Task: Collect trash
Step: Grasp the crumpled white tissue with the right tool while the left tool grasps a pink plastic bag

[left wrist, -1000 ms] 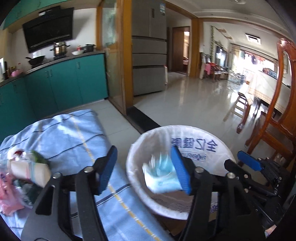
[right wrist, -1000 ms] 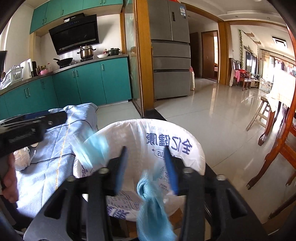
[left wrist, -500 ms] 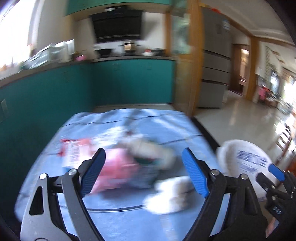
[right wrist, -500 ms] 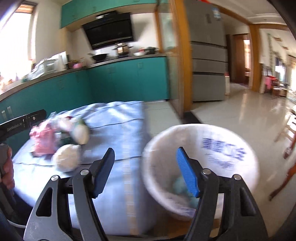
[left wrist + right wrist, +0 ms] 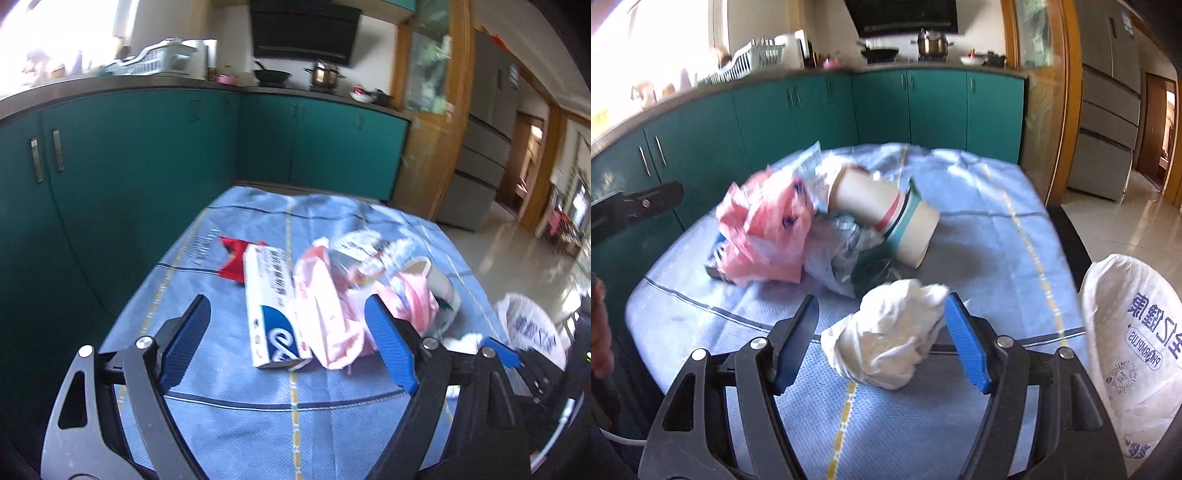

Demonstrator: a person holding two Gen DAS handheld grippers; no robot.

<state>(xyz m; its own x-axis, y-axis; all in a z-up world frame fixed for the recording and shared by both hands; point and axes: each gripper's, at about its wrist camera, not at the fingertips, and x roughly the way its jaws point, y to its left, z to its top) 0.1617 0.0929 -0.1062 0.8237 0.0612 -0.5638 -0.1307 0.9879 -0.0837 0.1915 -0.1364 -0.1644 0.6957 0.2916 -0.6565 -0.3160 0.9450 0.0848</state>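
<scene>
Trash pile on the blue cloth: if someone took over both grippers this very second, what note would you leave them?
Left gripper: open, empty, facing the white-and-blue box and pink plastic bag.
Right gripper: open, with the crumpled white wad between its fingers, not gripped.
Lined trash bin: beside the table's right edge.
On the cloth: paper cups, clear wrappers, a red scrap.
Done: nothing is held; what the bin holds is not visible.
Left: carry every piece into the bin.

Trash pile (image 5: 820, 229) on table (image 5: 979, 206), bin (image 5: 1130, 332) right
</scene>
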